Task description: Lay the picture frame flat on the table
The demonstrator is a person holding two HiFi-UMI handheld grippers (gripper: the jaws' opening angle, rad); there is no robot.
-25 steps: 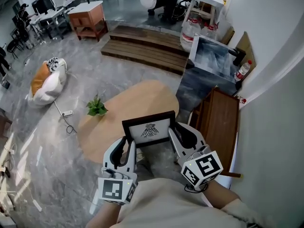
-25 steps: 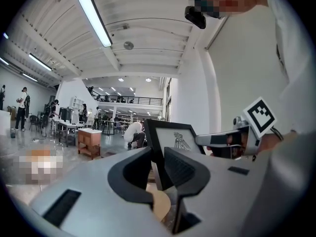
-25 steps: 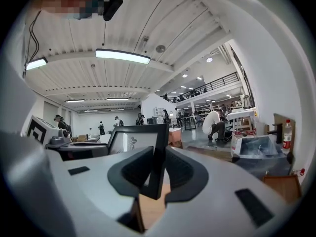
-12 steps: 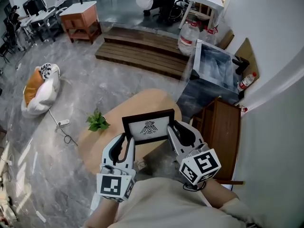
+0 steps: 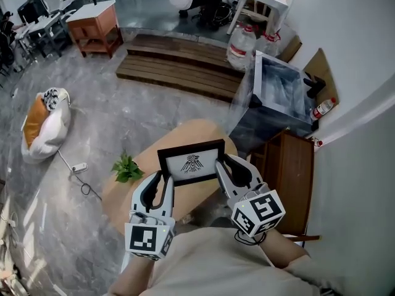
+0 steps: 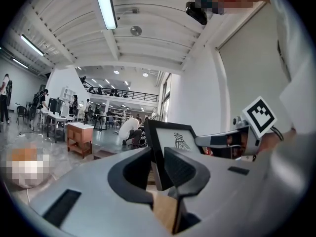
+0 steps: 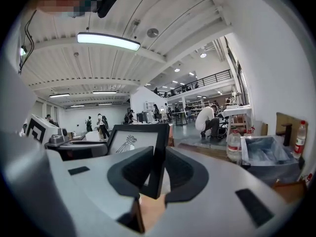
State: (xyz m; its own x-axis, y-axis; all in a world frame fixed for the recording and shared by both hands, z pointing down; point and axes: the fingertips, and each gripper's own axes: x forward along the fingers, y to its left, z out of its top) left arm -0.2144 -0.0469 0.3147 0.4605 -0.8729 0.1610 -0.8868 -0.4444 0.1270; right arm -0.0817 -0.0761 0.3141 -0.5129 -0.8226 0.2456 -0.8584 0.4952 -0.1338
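Observation:
A black picture frame [image 5: 191, 162] with a white mat and a small bird-like print is held in the air above the round wooden table [image 5: 148, 165]. My left gripper [image 5: 164, 184] is shut on the frame's left edge, and my right gripper [image 5: 223, 168] is shut on its right edge. In the left gripper view the frame [image 6: 173, 144] stands upright between the jaws of the left gripper [image 6: 158, 169], print facing me. In the right gripper view the frame's [image 7: 138, 142] right edge sits clamped between the jaws of the right gripper [image 7: 159, 169].
A small green plant [image 5: 126, 168] stands on the table's left part. A dark wooden cabinet [image 5: 287, 171] is right of the table, beside the white wall. Beyond lie a grey tub [image 5: 281, 88], water jugs [image 5: 241, 42] and wooden steps [image 5: 179, 66].
Both grippers and the frame have risen slightly and shifted toward the far side of the table. Both grips are unchanged.

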